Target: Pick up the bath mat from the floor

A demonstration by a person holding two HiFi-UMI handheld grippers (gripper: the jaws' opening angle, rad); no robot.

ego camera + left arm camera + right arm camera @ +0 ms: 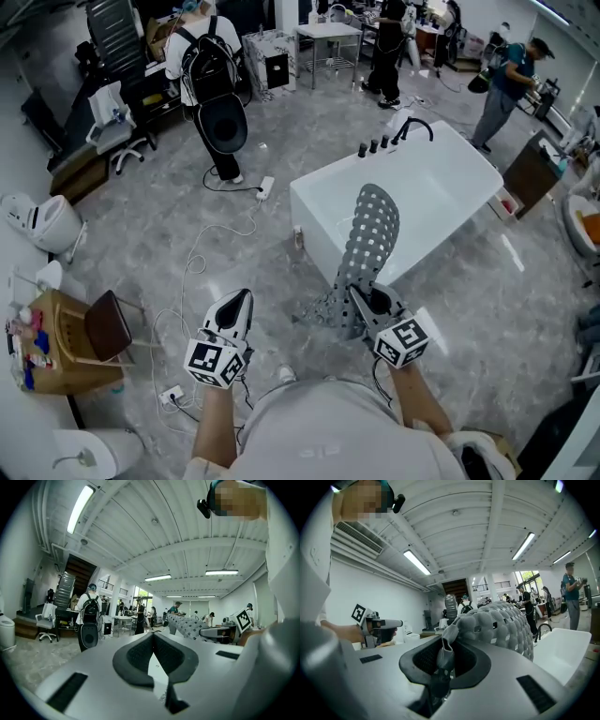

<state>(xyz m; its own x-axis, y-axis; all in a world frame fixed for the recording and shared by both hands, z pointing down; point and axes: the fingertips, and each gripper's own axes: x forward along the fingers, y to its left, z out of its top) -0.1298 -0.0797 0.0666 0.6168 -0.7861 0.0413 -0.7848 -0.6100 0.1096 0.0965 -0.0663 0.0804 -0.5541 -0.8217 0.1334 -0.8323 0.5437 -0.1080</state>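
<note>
The grey bath mat (pixel 370 230), knobbly and full of holes, stands raised in front of the white bathtub (pixel 441 178), and its lower end trails onto the floor. My right gripper (pixel 359 293) is shut on a fold of the mat's edge. In the right gripper view that fold (pixel 443 656) sits pinched between the pads of the right gripper (pixel 445 641), with the mat (pixel 499 620) bulging beyond. My left gripper (pixel 244 298) hovers to the left of the mat, apart from it. The left gripper (pixel 152 635) has its pads together and holds nothing. The mat (pixel 187 625) shows off to its right.
White cables (pixel 192 272) and a power strip (pixel 171 396) lie on the grey floor by my left side. A brown chair (pixel 105 325) and a cardboard box (pixel 52 352) stand at left. Several people (pixel 211 75) stand further back. Black taps (pixel 412 127) rise from the tub's far rim.
</note>
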